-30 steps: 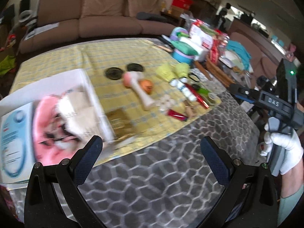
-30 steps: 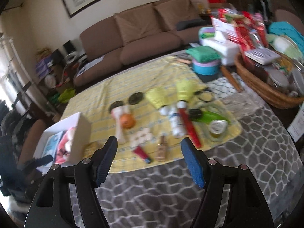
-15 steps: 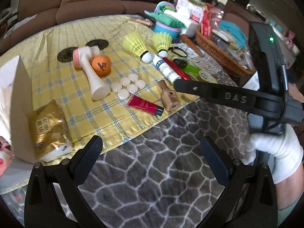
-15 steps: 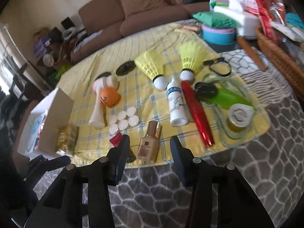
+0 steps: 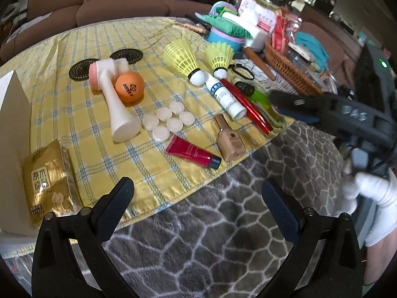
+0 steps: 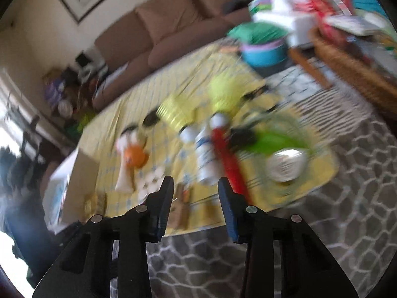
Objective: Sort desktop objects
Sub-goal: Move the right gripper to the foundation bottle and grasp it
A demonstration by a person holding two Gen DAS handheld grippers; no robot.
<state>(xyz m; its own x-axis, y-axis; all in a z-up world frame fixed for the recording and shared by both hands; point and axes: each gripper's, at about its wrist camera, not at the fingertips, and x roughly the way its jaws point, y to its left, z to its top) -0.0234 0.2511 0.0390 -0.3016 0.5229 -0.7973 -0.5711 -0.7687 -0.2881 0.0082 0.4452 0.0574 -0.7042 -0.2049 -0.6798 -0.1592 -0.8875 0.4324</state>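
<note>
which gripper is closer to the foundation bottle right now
Right. The right gripper frames the foundation bottle just ahead of its fingertips, open. The left gripper hangs back over the grey rug, also open.

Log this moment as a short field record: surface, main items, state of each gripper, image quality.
surface: yellow checked cloth over a grey patterned cover
items: orange ball, red tube, foundation bottle, gold packet, two yellow shuttlecocks
left gripper: open, empty
right gripper: open, empty, near the foundation bottle
quality: left view sharp, right view motion-blurred
</note>
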